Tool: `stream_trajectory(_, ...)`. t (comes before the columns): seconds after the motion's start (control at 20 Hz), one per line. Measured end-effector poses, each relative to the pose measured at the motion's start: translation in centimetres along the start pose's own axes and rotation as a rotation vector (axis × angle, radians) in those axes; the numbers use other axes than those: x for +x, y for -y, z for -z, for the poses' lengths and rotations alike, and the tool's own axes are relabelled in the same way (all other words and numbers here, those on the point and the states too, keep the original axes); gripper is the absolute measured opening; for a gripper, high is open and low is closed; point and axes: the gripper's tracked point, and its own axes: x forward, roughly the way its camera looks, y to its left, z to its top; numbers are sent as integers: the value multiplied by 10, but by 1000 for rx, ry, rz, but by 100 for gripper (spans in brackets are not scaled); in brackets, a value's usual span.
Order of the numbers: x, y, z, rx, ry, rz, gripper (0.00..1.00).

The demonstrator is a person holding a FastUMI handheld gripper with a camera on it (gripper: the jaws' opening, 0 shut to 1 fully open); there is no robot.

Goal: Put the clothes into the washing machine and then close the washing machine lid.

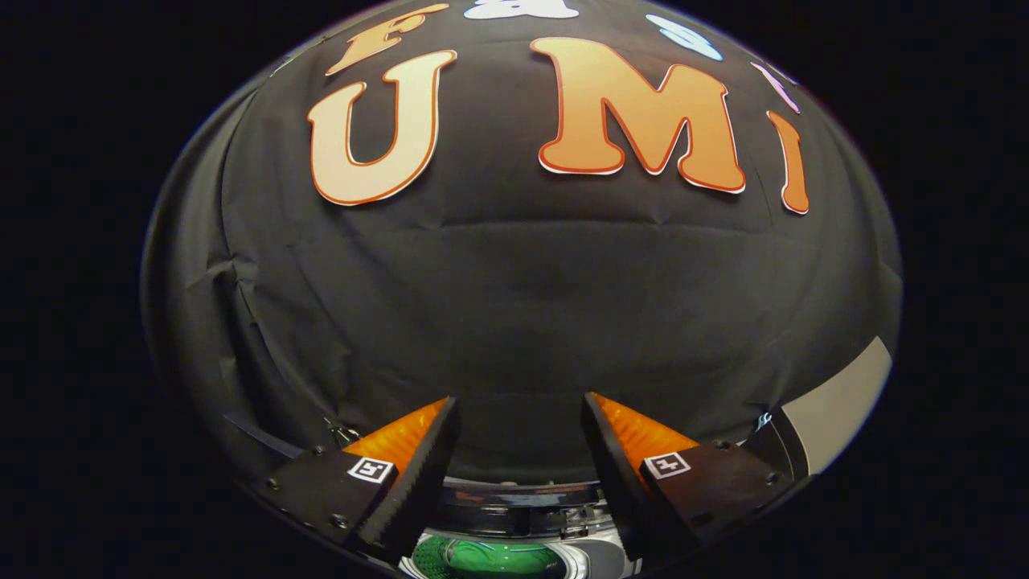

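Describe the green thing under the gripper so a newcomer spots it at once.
Start at the black cloth wall, then drop to the open gripper. Below and between its fingers sits the washing machine rim. Just inside lies the green cloth, the one bright green patch among dark and pale parts.

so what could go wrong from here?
1. The claw is open and holds nothing, and it faces the booth wall. The washing machine sits low between the fingers, so aiming at it may be poor.
2. Something green lies in the machine's opening. If that is clothing left near the rim, the lid could trap it. I can't tell the lid's position.
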Motion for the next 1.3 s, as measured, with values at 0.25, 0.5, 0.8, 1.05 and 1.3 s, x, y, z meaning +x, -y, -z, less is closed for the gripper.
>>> stream_trajectory(0.25, -1, 0, -3, 1, 69, 4, 97)
stream_trajectory(0.5, 1, -1, -4, -2, 98, 8, 97)
stream_trajectory(0.8, 2, 0, -6, -12, 146, 3, 97)
stream_trajectory(1.05, 2, -1, -6, -24, 166, -17, 97)
stream_trajectory(1.3, 2, 2, 42, -29, -20, -39, 97)
